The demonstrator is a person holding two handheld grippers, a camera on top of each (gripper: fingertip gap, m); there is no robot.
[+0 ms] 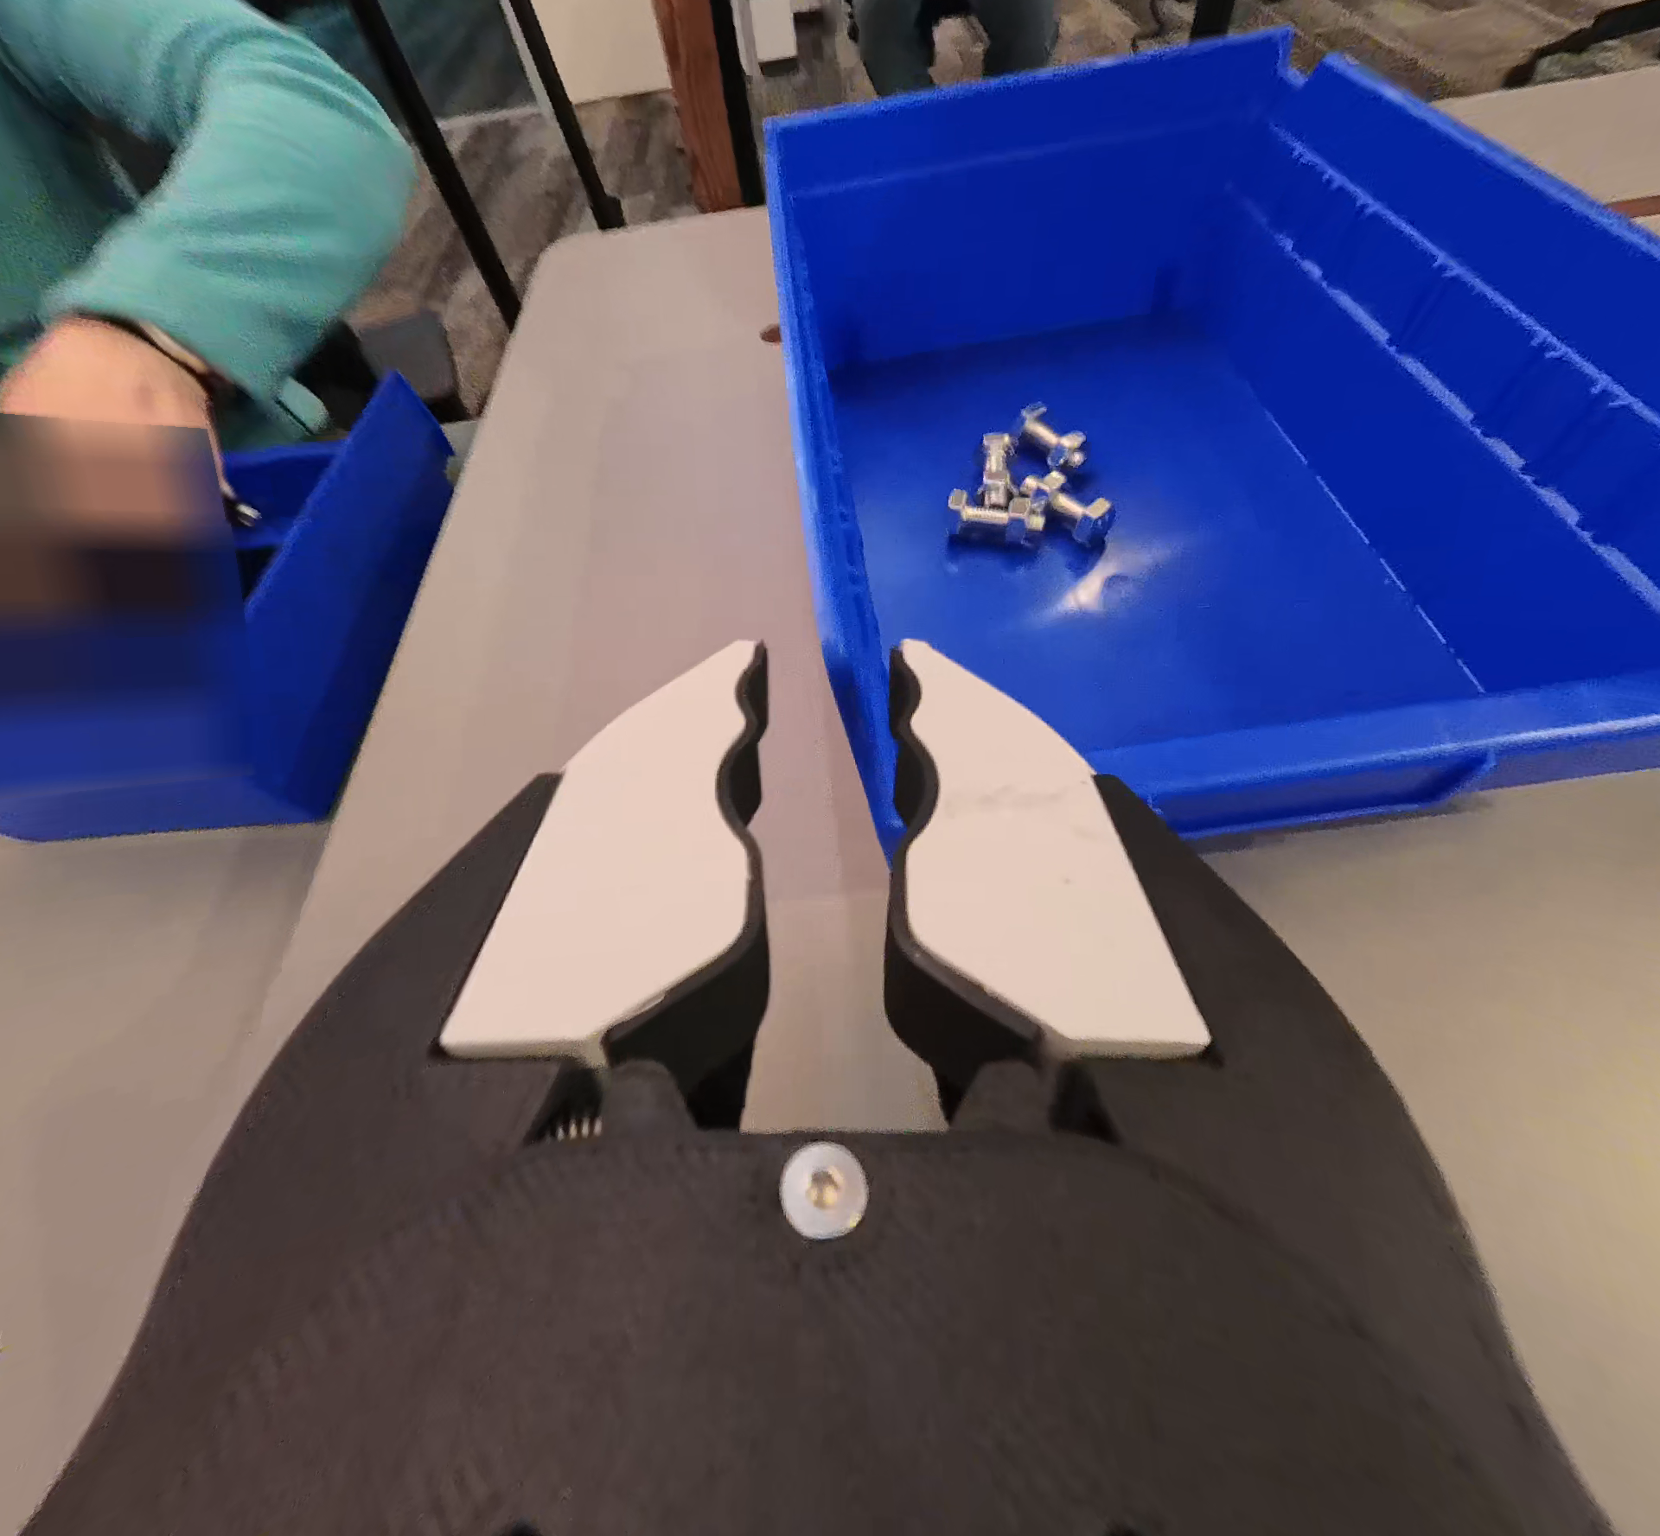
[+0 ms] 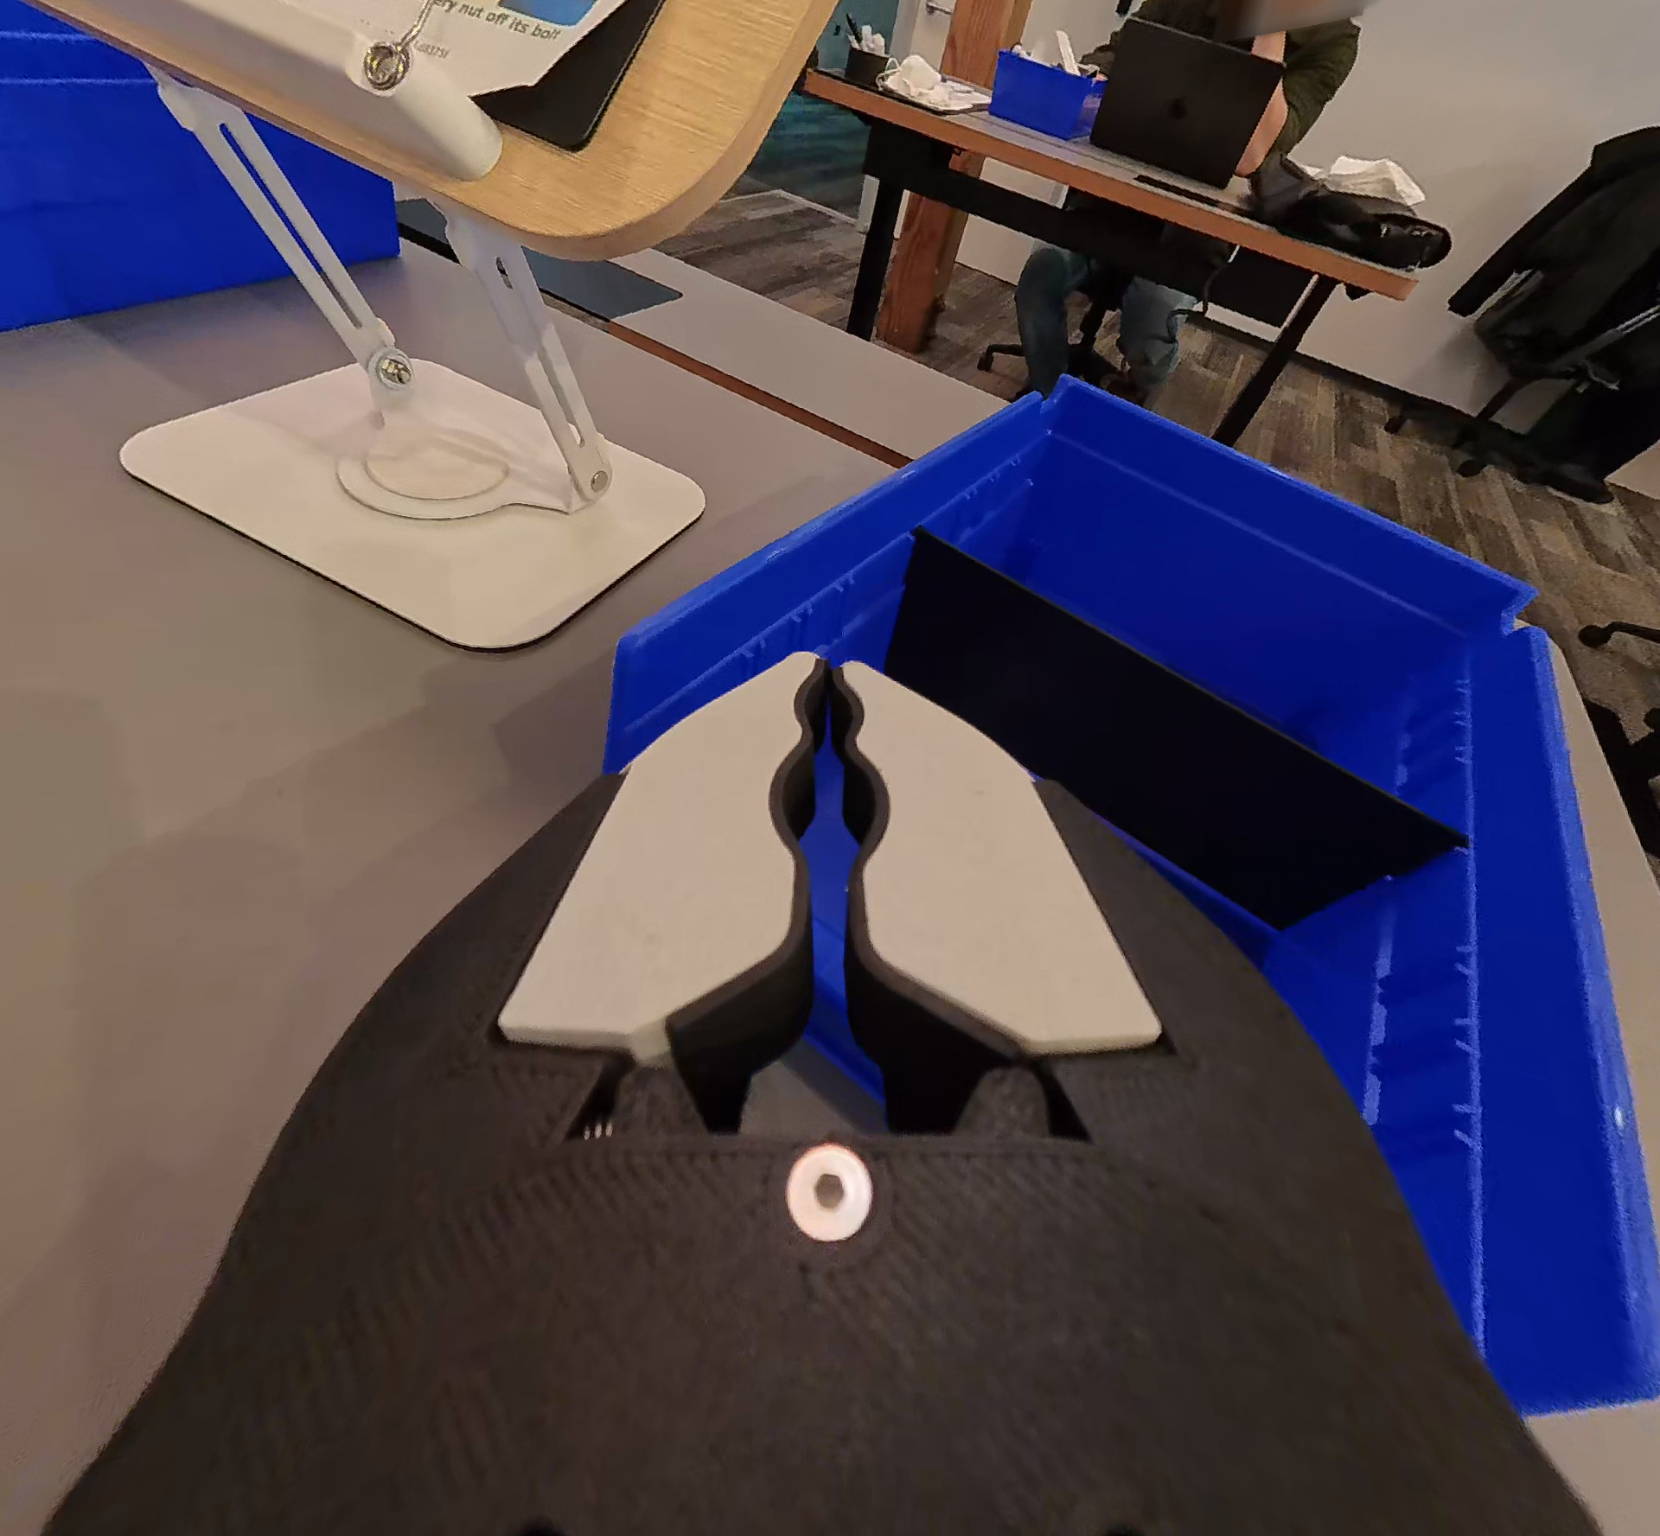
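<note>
The left hand-held gripper (image 1: 828, 658) is being held open with nothing in it, over the grey tabletop (image 1: 629, 505), just beside the wall of a big blue bin (image 1: 1033, 173). Shiny bolts (image 1: 1028, 478) are lying in that bin. The right hand-held gripper (image 2: 827, 667) is being held almost shut on nothing, over a blue bin with a black divider (image 2: 1168, 738).

Silver bolts with nuts (image 1: 1028, 483) lie clustered inside the blue bin (image 1: 1168, 146).
</note>
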